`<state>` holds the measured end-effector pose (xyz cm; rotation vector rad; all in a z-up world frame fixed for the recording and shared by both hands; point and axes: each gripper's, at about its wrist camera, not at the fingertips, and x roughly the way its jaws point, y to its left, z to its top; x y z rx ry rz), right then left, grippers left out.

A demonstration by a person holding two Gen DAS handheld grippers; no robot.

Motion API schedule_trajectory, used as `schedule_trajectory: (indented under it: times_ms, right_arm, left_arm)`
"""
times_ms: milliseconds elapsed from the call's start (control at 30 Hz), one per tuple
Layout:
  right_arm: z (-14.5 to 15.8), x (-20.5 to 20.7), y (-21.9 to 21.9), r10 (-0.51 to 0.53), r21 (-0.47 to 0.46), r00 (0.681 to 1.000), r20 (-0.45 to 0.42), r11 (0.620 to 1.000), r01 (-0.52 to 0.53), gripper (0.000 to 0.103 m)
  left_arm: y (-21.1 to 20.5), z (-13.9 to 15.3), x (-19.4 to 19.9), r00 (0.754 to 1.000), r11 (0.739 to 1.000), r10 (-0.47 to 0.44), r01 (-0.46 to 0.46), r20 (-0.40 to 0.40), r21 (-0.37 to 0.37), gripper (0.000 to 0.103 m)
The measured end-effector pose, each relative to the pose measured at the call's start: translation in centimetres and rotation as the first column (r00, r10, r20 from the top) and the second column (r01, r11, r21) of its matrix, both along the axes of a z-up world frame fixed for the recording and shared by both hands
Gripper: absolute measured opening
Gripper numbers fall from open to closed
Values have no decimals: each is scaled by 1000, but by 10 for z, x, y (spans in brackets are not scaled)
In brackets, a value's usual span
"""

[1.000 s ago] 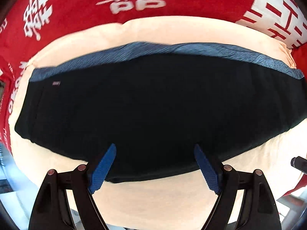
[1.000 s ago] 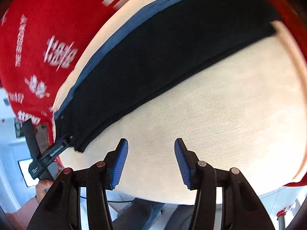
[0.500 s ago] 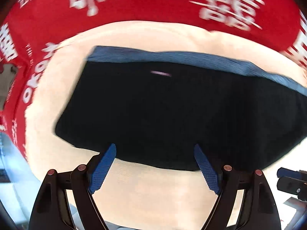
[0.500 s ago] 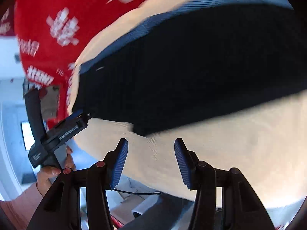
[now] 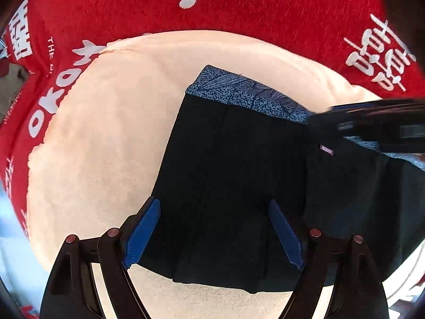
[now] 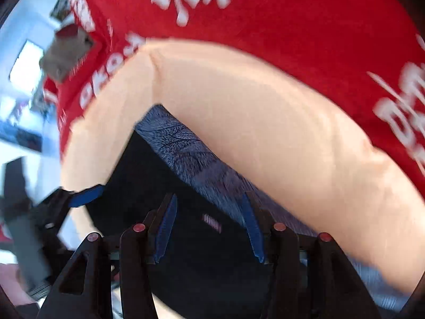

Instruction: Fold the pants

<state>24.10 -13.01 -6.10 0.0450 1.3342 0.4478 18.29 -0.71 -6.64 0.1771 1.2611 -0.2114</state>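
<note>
Pants (image 5: 239, 186) — hand-held grippers (image 5: 215, 236) above, agape

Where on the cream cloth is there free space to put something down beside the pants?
Bare cream cloth lies left of the pants, up to the red cloth; a narrower strip runs behind the blue waistband. The right side is crowded by the right gripper.

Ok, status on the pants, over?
Left gripper open, over the black pants. Right gripper open, at the blue waistband. Pants flat on cream cushion. Nothing in the way.
</note>
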Motion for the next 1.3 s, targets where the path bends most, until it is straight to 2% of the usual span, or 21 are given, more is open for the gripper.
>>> schedule_trajectory:
  times_ms: [33, 67, 167, 233, 300, 367, 433, 533, 600, 667, 700, 767, 800, 867, 933, 1033, 1067, 1133, 1233, 1300]
  right_arm:
    - [-9, 4, 7, 32, -39, 999, -11, 999, -33, 55]
    - [-16, 5, 10, 50, -52, 998, -22, 997, -51, 49]
    - [-13, 10, 10, 23, -5, 999, -46, 1000, -24, 17]
    - [-4, 9, 14, 58, 5, 998, -39, 998, -58, 10]
    - [3, 6, 23, 110, 2, 994, -24, 994, -110, 10]
    - [-1, 6, 23, 104, 11, 994, -30, 995, -104, 10]
    - [-12, 12, 20, 62, 16, 996, -67, 998, -61, 14]
    - [-6, 8, 7, -27, 59, 998, -57, 998, 30, 18]
    - [9, -6, -8, -76, 97, 997, -35, 992, 79, 31]
    - [23, -29, -30, -141, 169, 989, -42, 975, 146, 39]
    - [28, -46, -46, -190, 217, 980, -62, 956, 199, 44]
    - [32, -87, -81, -289, 311, 949, -126, 897, 315, 44]
    - [30, -118, -102, -347, 351, 922, -171, 853, 387, 44]
    - [21, -160, -123, -421, 369, 878, -227, 797, 478, 44]
    - [4, -210, -143, -502, 356, 810, -303, 729, 585, 44]
    - [-16, -258, -160, -576, 347, 728, -372, 641, 685, 44]
    - [-22, -268, -164, -589, 359, 712, -381, 616, 701, 44]
    - [-29, -274, -165, -601, 380, 704, -378, 593, 710, 44]
    - [-37, -276, -173, -621, 439, 683, -385, 528, 727, 44]
    - [-38, -276, -175, -638, 462, 670, -379, 497, 735, 44]
  left_arm:
    - [1, 0, 0, 1000, 1000, -7, 7, 3, -2, 85]
    - [2, -1, -2, 1000, 1000, -10, 11, 4, -6, 85]
    - [14, -5, 5, 1000, 999, 7, -8, -12, -45, 85]
    - [20, -5, 4, 1000, 998, 19, -20, -21, -61, 85]
    - [23, -6, 0, 1000, 998, 22, -23, -18, -65, 85]
    - [26, -10, -5, 1000, 998, 18, -17, 9, -56, 93]
    - [30, -16, -4, 999, 998, 33, -32, 12, -55, 102]
    - [36, -15, 3, 997, 994, 66, -69, -35, -83, 102]
    - [31, -9, 3, 998, 998, 48, -49, -29, -49, 102]
    - [23, 3, -1, 1000, 1000, 25, -25, -6, 1, 102]
    - [21, 7, -2, 1000, 1000, 20, -20, 4, 5, 102]
    - [13, 20, -3, 1000, 1000, 9, -9, 26, 6, 102]
    - [8, 25, -3, 1000, 1000, 8, -8, 27, 5, 102]
    - [-1, 33, 0, 999, 1000, 8, -8, 37, 18, 102]
    - [-8, 40, -4, 999, 1000, 11, -12, 54, 24, 102]
    - [-19, 47, -8, 996, 996, 4, -12, 88, 87, 102]
    - [-24, 51, -12, 993, 993, -3, -10, 115, 118, 102]
    - [-29, 60, -13, 987, 989, -12, -11, 158, 145, 102]
    - [-46, 72, -20, 985, 995, -57, 42, 163, 93, 102]
    - [-71, 69, -27, 981, 989, -149, 145, 122, 42, 102]
